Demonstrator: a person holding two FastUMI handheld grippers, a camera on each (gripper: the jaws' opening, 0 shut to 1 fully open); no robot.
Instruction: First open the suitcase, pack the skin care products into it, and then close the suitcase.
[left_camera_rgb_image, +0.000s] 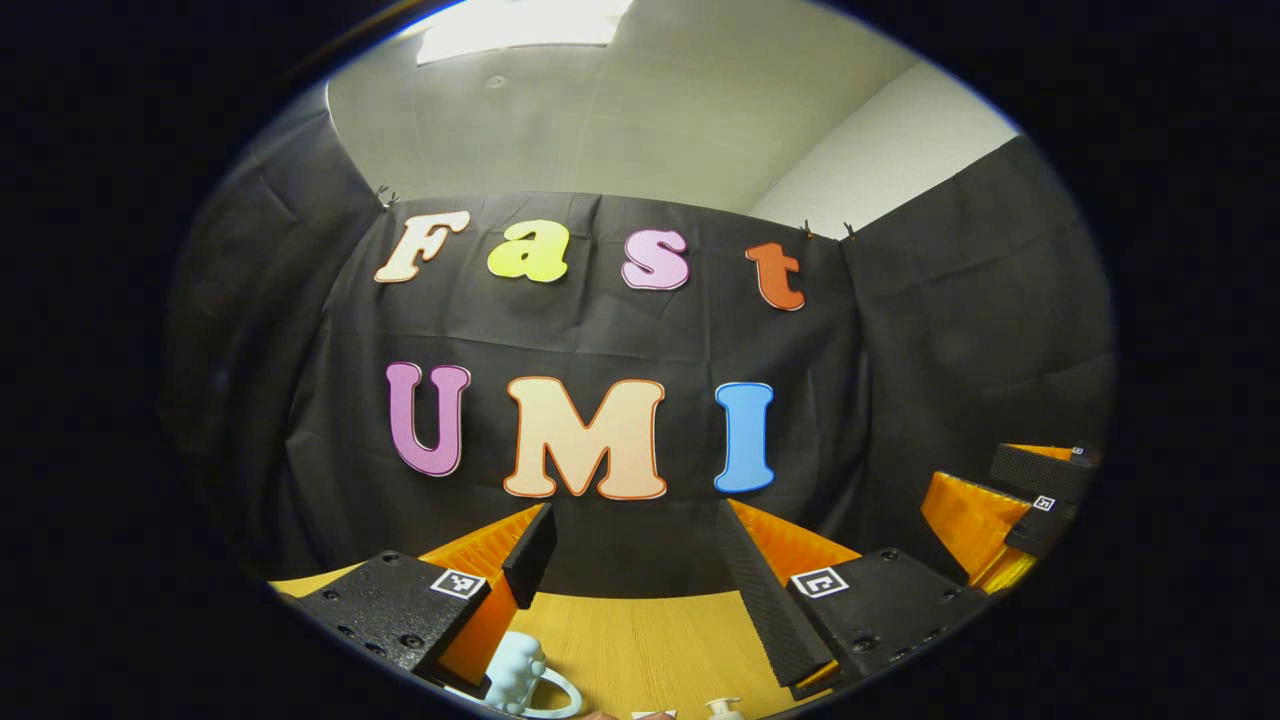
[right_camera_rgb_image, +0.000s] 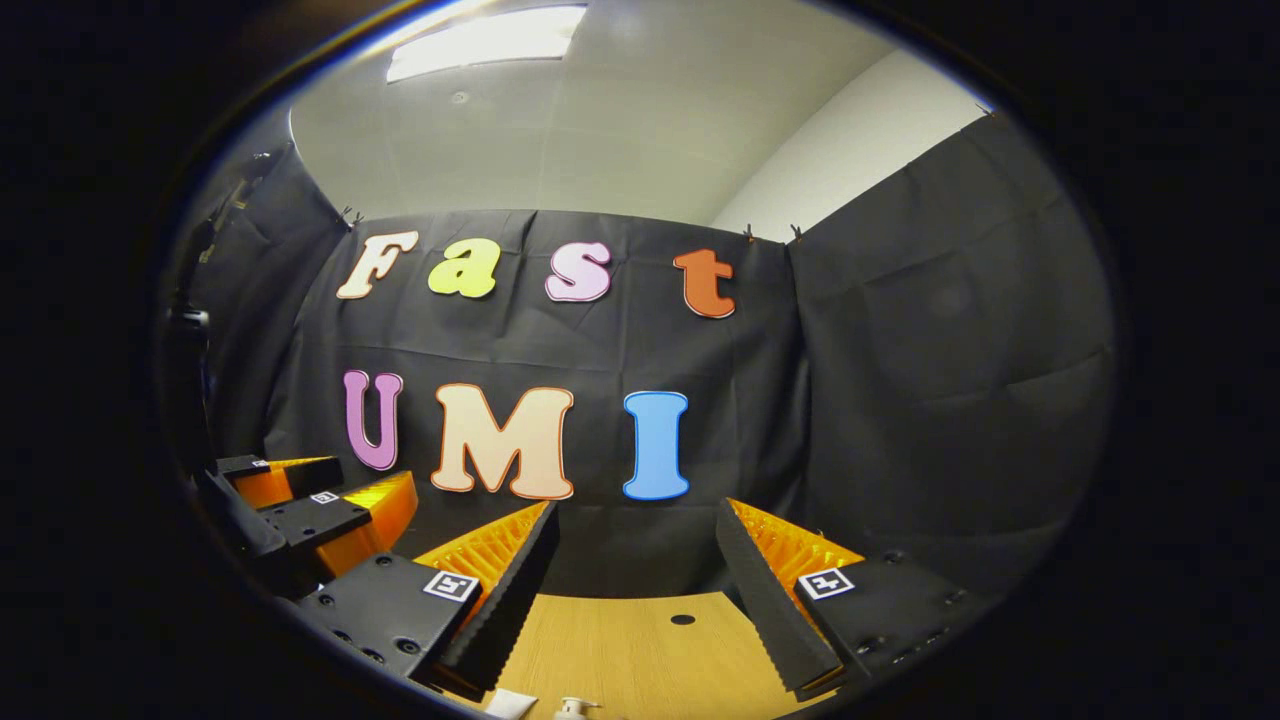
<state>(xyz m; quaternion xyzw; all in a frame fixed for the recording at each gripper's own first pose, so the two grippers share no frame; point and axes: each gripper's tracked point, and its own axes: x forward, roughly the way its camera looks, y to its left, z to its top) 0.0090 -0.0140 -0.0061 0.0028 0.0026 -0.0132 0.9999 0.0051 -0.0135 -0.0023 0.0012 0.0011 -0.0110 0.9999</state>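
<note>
Both my grippers, left gripper (left_camera_rgb_image: 635, 560) & right gripper (right_camera_rgb_image: 635, 560), wide open w/ nothing held above the wooden surface (left_camera_rgb_image: 650, 640), pump bottle top (left_camera_rgb_image: 724, 708) at bottom edge, suitcase unseen, so prob step 1: tilt down, find the suitcase

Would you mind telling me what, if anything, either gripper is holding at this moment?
Nothing is held: the left gripper and right gripper both have jaws apart and empty.

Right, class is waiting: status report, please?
Both grippers open, raised, holding nothing: left gripper, right gripper. Pump bottle top at table's near edge. Suitcase unsighted.
</note>
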